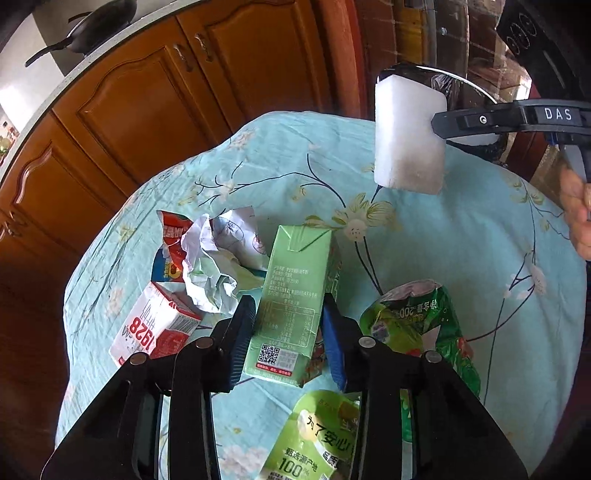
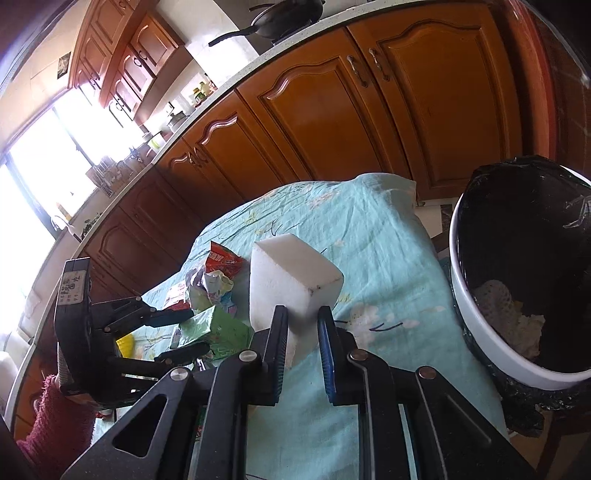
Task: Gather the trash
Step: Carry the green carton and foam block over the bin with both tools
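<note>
The left gripper (image 1: pixel 290 328) clamps a green drink carton (image 1: pixel 288 306); the right gripper (image 2: pixel 303 332) pinches a white foam block (image 2: pixel 291 280), bin (image 2: pixel 480 314) at three o'clock.

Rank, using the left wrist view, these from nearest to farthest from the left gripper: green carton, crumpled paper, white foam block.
1. green carton, between the fingers of the left gripper.
2. crumpled paper, ahead on the left.
3. white foam block, far upper right, held by the right gripper.

Orange-brown wooden cabinets (image 2: pixel 332 107) run under a pale countertop (image 2: pixel 207 99) – a black pan (image 2: pixel 284 16) on it – with bright windows (image 2: pixel 40 173) glaring at left.
</note>
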### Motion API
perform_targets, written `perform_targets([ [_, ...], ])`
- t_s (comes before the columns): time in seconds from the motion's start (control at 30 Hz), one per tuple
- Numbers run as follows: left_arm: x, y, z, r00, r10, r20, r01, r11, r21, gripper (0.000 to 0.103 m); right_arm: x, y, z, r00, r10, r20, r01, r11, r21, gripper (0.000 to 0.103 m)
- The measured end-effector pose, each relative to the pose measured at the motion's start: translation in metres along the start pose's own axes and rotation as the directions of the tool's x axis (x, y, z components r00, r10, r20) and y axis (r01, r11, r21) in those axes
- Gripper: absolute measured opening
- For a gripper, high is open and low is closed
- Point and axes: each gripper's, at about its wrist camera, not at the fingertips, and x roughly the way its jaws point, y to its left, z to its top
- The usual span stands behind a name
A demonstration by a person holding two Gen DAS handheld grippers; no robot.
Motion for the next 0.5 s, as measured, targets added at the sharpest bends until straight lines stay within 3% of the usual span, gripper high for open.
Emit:
perform_targets([
  [0.23, -0.038, 0.004, 0.005, 0.995, -0.001, 0.096, 0.017, 0.986, -0.166, 0.033, -0.017, -0.003, -0.004, 0.999, 0.024, 0.028, -0.024, 1.0, -0.001, 0.015],
  [0.5, -0.058, -0.015, 0.01, 0.985, -0.018, 0.173, 0.081, 0.929, -0.362, 0.032, -0.041, -0.014, -0.01, 0.998, 0.009, 0.062, -0.009, 1.0, 0.001, 0.014],
])
